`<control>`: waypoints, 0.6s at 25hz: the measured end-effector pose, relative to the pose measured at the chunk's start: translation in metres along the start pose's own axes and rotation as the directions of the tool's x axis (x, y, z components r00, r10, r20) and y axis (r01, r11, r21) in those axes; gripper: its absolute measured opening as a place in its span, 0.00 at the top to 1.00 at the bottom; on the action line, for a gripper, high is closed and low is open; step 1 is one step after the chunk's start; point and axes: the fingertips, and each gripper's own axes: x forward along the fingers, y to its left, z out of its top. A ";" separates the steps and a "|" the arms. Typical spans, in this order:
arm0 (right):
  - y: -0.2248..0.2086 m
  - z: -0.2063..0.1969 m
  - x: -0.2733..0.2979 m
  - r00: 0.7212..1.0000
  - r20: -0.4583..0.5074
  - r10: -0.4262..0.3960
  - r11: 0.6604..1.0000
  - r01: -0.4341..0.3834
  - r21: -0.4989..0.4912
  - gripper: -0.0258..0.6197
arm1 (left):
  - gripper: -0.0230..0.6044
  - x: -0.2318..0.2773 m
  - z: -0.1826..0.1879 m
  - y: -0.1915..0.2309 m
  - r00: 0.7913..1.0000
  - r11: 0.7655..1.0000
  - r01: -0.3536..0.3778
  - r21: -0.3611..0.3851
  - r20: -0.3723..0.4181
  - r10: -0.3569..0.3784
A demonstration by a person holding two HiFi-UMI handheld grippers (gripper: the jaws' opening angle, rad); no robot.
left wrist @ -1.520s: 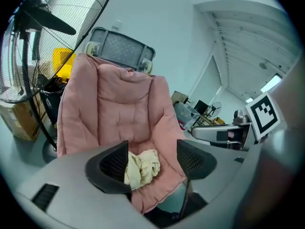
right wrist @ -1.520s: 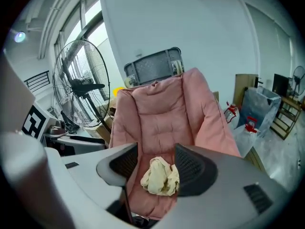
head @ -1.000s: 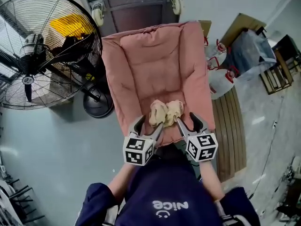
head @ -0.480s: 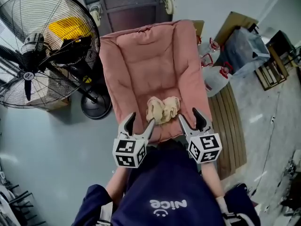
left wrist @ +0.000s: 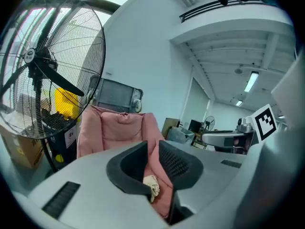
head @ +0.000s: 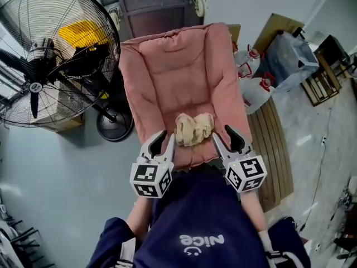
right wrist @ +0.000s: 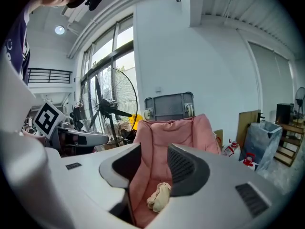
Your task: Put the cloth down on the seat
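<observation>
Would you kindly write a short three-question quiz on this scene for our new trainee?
1. True or false: the cloth lies on the pink seat.
2. What large appliance stands left of the seat in the head view?
3. Of the left gripper and right gripper, which holds the cloth? A) left B) right C) neither
Key: 1 true. 2 the fan. 3 C: both grippers' jaws are closing with nothing between them; the cloth lies beyond.

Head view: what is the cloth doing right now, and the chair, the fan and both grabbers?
cloth: crumpled, lying loose on the seat, not gripped.
pink chair: upright, cloth at the front of its seat.
left gripper: jaws closing, nothing between them.
right gripper: jaws wide, closing slightly, nothing between them.
fan: standing upright; whether it is spinning, cannot tell.
</observation>
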 end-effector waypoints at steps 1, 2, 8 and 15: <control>0.001 0.000 0.000 1.000 -0.001 -0.001 1.000 0.001 -0.004 0.69 | 0.86 -0.002 0.001 0.001 1.000 1.000 -0.003 -0.001 0.013 0.003; 0.003 0.001 0.000 1.000 0.000 0.002 1.000 -0.002 -0.006 0.76 | 0.89 -0.004 0.003 0.002 1.000 1.000 -0.002 -0.002 0.022 0.002; 0.014 0.003 -0.004 1.000 0.020 0.001 1.000 0.000 -0.014 0.87 | 0.93 -0.013 0.003 0.003 0.999 1.000 0.022 0.016 0.034 -0.022; 0.019 0.006 -0.007 0.999 0.049 -0.017 1.000 0.018 -0.022 0.88 | 0.93 -0.018 0.002 0.001 0.997 0.998 0.062 0.000 0.036 -0.061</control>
